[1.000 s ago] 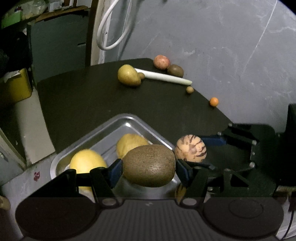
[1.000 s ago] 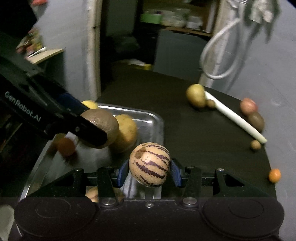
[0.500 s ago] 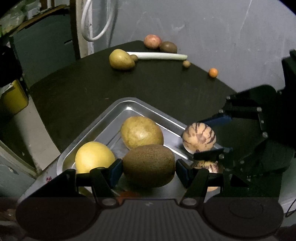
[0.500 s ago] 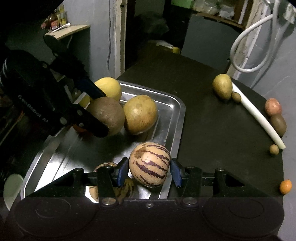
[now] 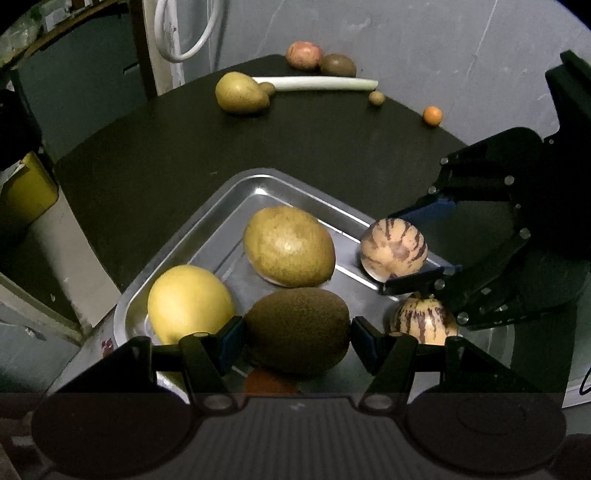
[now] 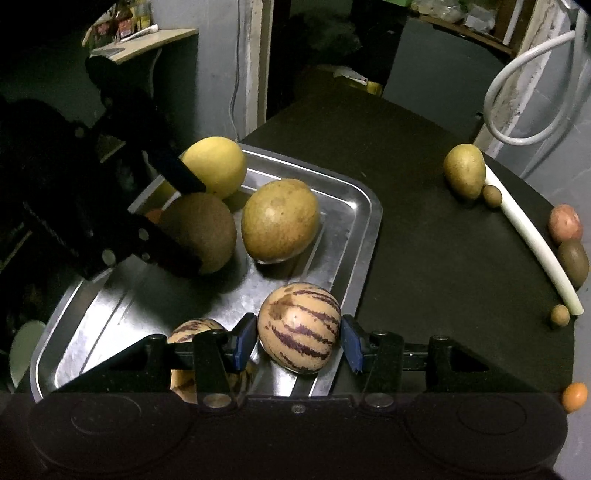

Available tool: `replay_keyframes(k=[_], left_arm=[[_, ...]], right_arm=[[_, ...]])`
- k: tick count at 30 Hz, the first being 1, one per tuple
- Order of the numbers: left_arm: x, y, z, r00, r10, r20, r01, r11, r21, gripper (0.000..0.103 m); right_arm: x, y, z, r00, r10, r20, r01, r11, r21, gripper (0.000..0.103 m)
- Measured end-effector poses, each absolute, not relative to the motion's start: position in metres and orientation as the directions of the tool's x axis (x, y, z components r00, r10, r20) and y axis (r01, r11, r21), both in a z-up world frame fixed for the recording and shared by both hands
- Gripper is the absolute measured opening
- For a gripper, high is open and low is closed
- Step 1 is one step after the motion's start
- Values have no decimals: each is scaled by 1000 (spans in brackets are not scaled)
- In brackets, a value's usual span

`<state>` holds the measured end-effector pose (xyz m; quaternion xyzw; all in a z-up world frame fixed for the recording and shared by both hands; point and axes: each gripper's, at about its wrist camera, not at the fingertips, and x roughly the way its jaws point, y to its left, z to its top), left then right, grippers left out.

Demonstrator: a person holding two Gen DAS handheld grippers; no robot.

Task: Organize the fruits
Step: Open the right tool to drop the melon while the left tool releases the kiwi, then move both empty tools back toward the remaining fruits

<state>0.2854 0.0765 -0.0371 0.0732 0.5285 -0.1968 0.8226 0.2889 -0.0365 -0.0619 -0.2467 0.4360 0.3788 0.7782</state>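
My left gripper (image 5: 297,341) is shut on a brown fuzzy fruit (image 5: 298,330) and holds it over the steel tray (image 5: 207,214); the same fruit shows in the right wrist view (image 6: 201,230). My right gripper (image 6: 298,341) is shut on a striped pepino melon (image 6: 299,328) over the tray's near right rim (image 6: 364,236); the melon also shows in the left wrist view (image 5: 393,253). In the tray lie a yellow fruit (image 5: 190,304), a brownish-yellow fruit (image 5: 290,256) and a second striped melon (image 5: 423,321). Something orange (image 5: 269,382) lies under my left gripper.
On the black table's far side lie a potato (image 5: 242,92), a white leek stalk (image 5: 314,83), a reddish fruit (image 5: 304,55), a kiwi (image 5: 338,65), two small brown balls (image 5: 376,98) and a small orange fruit (image 5: 432,115). A white hose (image 5: 177,33) hangs on the wall.
Both grippers have come down toward the tray with their fruits still held. The tray and its fruits look larger and closer in both views.
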Motion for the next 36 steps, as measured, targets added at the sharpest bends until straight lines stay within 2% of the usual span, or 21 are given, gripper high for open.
replay_keyframes(k=[6, 16, 19, 21, 24, 26, 29, 36], left_arm=[[289, 77, -37, 339, -241, -909, 396, 913, -95, 67], [290, 84, -17, 367, -267, -891, 367, 922, -125, 67], [287, 88, -7, 386, -271, -882, 358, 925, -127, 74], [285, 92, 0, 408, -272, -871, 339, 931, -132, 84], [282, 101, 9, 439, -276, -855, 296, 943, -153, 90], [282, 106, 13, 457, -269, -848, 256, 953, -165, 99], [282, 113, 16, 472, -265, -841, 208, 960, -186, 102], [306, 106, 16, 448, -270, -852, 211, 958, -192, 102]], right_arm=[[289, -37, -61, 336, 372, -865, -811, 581, -65, 53], [288, -60, -45, 356, 416, -836, -743, 669, 16, 67], [282, -71, -37, 386, 415, -824, -706, 707, 25, 75], [277, -78, -31, 411, 411, -814, -673, 739, 33, 81], [269, -91, -21, 453, 399, -797, -612, 790, 48, 89], [262, -100, -15, 491, 380, -784, -559, 827, 50, 97], [253, -114, -6, 547, 341, -764, -472, 880, 55, 102], [235, -158, 1, 669, 140, -730, -166, 985, 36, 102]])
